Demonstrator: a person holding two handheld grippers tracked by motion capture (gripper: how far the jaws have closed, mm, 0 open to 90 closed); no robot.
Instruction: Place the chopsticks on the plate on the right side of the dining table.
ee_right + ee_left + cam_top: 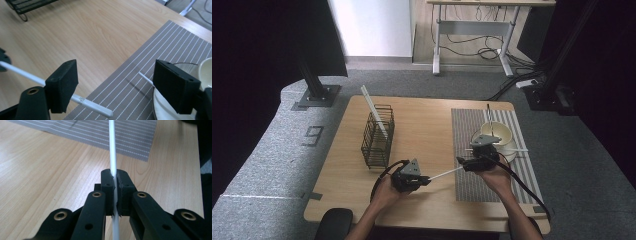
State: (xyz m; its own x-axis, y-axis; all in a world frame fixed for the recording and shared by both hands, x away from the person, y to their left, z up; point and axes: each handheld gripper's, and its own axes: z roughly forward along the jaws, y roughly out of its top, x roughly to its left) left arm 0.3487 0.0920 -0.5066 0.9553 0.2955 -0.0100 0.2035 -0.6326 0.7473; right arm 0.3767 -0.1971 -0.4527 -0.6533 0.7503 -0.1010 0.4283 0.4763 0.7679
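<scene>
- Rack (378, 136): left of the mat (472, 131), holding one white stick.
- Left tool (426, 180): left of the mat, clamped tight on a chopstick (446, 173) that reaches toward the mat's edge.
- Right tool (467, 163): over the mat's left edge, wide open, jaws astride the chopstick's tip, gripping nothing.

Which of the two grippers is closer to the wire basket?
The left. The left gripper, clamped on a white chopstick, sits just in front of the wire basket. The right gripper is farther off, open, over the striped mat beside the bowl.
</scene>
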